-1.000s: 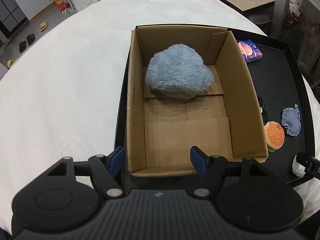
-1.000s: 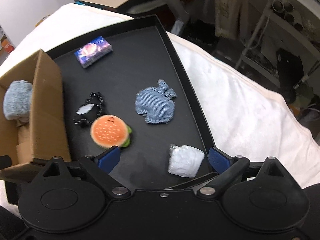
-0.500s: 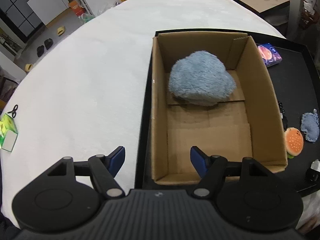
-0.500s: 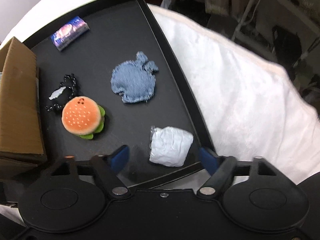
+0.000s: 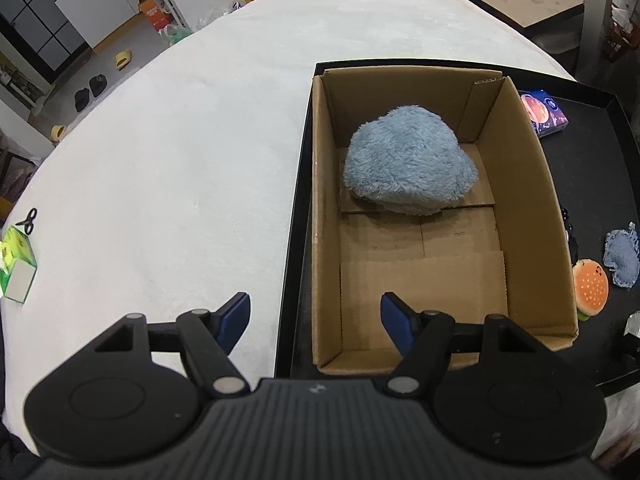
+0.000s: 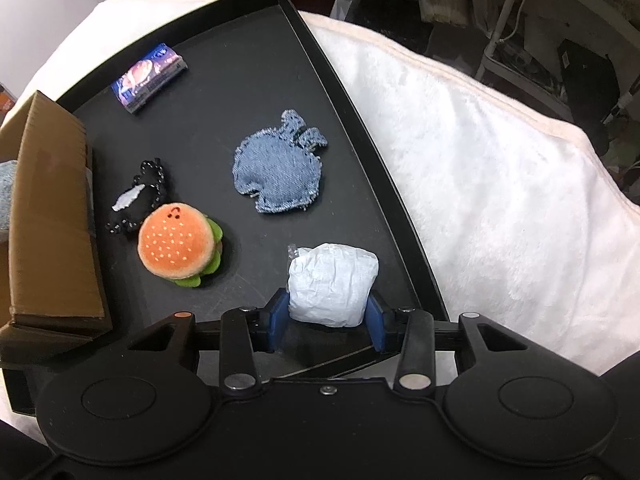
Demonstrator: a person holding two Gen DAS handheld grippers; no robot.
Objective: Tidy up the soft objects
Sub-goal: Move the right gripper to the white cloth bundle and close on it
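A cardboard box (image 5: 524, 184) stands on the black tray (image 6: 248, 80) and holds a fluffy blue plush (image 5: 408, 168) at its far end. My left gripper (image 5: 314, 316) is open and empty, above the box's near left corner. My right gripper (image 6: 326, 312) has closed its jaws against both sides of a white crinkled packet (image 6: 332, 282) at the tray's near right edge. On the tray lie a burger plush (image 6: 178, 246), a denim apple (image 6: 280, 174), a black-and-white soft toy (image 6: 138, 196) and a purple tissue pack (image 6: 150, 78).
The tray sits on a white fleecy cover (image 5: 160, 152). A green-and-white box (image 5: 16, 268) with small scissors (image 5: 27, 222) lies at its left edge. Shelves and clutter (image 6: 520, 8) stand beyond the right side. The box wall (image 6: 52, 216) is left of the burger plush.
My right gripper moved forward over the white packet and its jaws closed in on it. My left gripper drifted left, away from the box; it stays open.
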